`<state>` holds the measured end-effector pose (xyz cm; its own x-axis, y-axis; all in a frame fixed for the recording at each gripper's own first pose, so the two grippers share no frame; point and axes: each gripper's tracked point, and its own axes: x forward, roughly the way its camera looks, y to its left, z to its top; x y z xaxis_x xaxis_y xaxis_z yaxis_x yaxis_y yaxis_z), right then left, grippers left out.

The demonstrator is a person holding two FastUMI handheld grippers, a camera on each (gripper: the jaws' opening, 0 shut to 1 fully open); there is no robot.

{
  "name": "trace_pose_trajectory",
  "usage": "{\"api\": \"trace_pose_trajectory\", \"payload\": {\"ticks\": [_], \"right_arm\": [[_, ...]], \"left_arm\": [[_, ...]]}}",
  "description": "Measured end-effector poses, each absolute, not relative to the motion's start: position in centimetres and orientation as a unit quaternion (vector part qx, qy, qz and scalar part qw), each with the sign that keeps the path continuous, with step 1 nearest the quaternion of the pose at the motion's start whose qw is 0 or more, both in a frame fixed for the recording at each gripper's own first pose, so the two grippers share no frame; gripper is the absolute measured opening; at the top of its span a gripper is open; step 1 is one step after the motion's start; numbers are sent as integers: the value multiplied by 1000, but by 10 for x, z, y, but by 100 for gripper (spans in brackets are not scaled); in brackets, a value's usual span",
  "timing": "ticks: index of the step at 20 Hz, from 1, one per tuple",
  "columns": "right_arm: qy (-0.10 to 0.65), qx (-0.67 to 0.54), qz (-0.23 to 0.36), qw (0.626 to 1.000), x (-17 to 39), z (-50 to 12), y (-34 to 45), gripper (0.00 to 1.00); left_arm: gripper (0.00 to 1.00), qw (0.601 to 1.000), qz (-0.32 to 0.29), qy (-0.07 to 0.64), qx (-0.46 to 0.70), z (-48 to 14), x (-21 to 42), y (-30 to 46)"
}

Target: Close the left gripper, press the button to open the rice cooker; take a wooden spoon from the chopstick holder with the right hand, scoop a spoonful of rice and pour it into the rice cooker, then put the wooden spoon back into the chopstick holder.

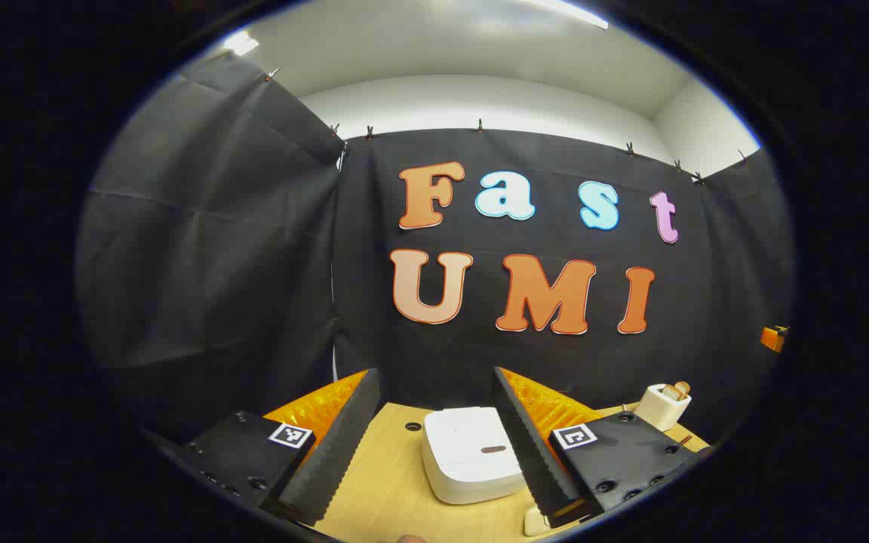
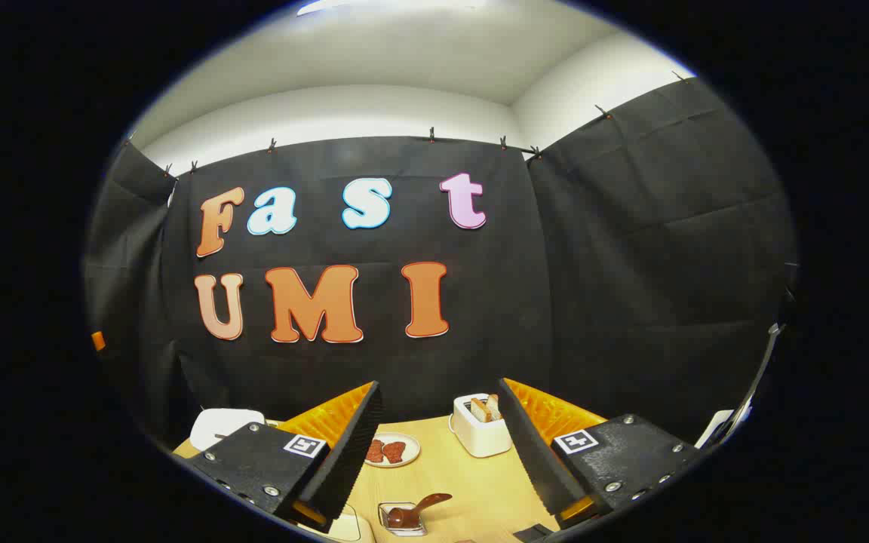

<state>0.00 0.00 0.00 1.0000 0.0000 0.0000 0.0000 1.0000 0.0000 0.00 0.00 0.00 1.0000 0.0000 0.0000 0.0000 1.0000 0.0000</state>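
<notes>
The white rice cooker (image 1: 472, 452) sits on the wooden table (image 1: 382, 490) with its lid down and a dark button slot (image 1: 493, 449) on top. It lies between and beyond the fingers of my left gripper (image 1: 434, 373), which is open and holds nothing. In the right gripper view the cooker (image 2: 225, 424) shows at the far left. My right gripper (image 2: 438, 385) is open and empty too. Below it, a brown wooden spoon (image 2: 416, 509) rests in a small square holder (image 2: 404, 524) near the table's front.
A white toaster (image 2: 480, 428) with bread slices stands at the back of the table, also seen as the toaster (image 1: 662, 406) to the cooker's right. A small plate (image 2: 391, 450) with red pieces lies left of it. Black cloth walls close in the back and sides.
</notes>
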Motion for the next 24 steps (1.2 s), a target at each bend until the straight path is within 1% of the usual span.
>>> {"api": "trace_pose_trajectory", "payload": {"ticks": [2, 5, 15, 22, 24], "right_arm": [[0, -8, -6, 1000, -2, 1, -1, 94], [3, -10, -10, 1000, -5, 1, -2, 94], [6, -21, -9, 1000, -4, 2, -2, 94], [4, -36, -13, 999, -5, 2, -3, 94], [2, -46, -15, 999, -6, 3, -2, 94]], "left_arm": [[98, 1000, -10, 5, -11, -3, 0, -4], [100, 1000, -9, 0, -9, 0, 0, -3], [100, 1000, -4, 1, -3, 1, 5, 0], [100, 1000, -15, -3, 2, 4, 5, -2], [95, 1000, -14, -1, 5, 2, 6, -3]]}}
